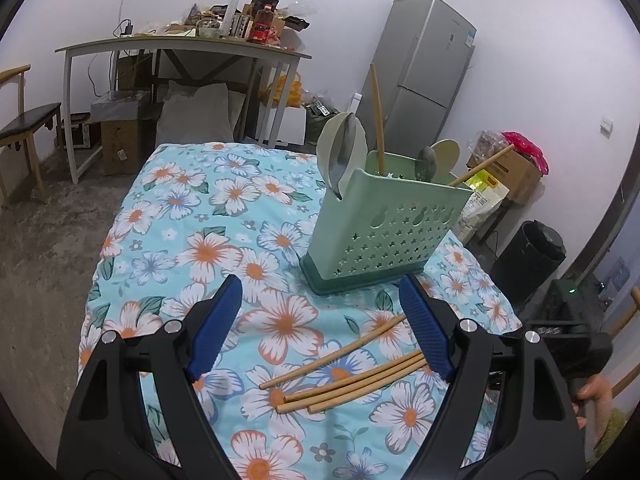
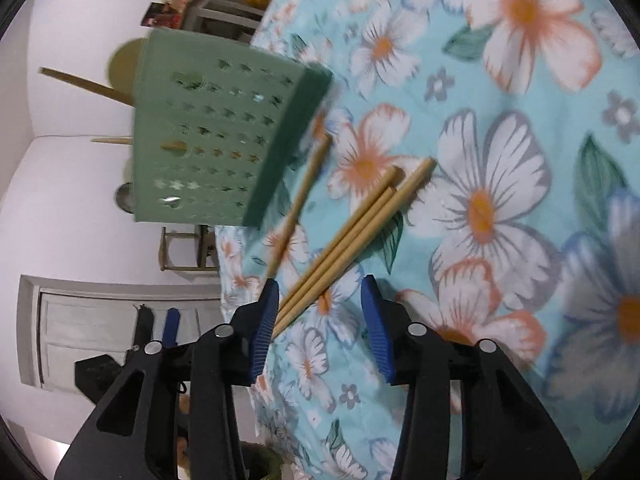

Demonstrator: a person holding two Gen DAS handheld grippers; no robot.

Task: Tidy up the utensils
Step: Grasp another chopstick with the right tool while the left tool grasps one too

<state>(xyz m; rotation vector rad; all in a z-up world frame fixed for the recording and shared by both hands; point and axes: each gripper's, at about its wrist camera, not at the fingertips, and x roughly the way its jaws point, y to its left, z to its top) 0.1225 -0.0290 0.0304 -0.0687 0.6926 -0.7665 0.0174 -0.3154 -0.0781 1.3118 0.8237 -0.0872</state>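
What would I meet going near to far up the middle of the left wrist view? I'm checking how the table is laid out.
Left gripper → loose chopsticks on the floral cloth → green utensil holder → grey fridge.

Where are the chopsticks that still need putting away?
Four loose chopsticks lie on the flowery cloth, just in front of the green utensil holder. In the left wrist view they sit low, nearer the right blue finger.
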